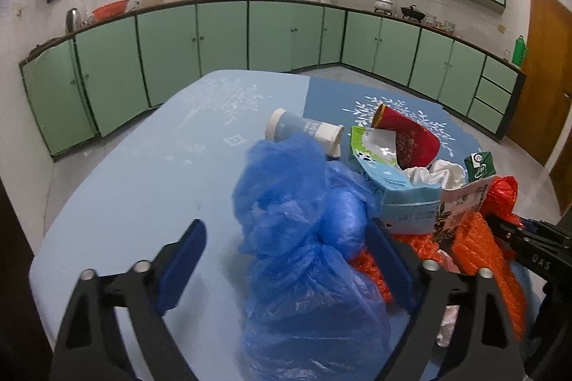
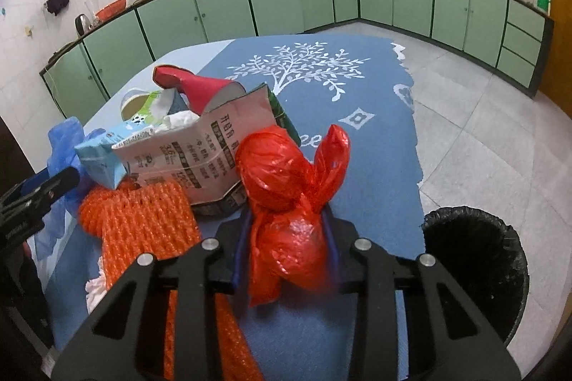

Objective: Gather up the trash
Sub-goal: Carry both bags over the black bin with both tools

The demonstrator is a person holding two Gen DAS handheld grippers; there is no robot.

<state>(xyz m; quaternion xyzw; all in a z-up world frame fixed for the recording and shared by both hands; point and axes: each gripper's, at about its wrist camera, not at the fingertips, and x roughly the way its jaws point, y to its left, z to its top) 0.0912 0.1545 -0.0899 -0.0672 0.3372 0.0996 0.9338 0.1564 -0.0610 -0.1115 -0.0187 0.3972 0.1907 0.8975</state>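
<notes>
right gripper [image 2: 286,252]: clamped on knotted red plastic bag [image 2: 286,187], at table edge | left gripper [image 1: 286,259]: jaws spread around crumpled blue plastic bag [image 1: 304,238] | trash pile: milk carton [image 2: 200,152], orange foam net [image 2: 143,223] | black-lined bin [image 2: 475,266] on floor, right

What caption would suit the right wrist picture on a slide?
Right gripper shut on a knotted red plastic bag above the cluttered table, black-lined bin waiting alongside.
</notes>
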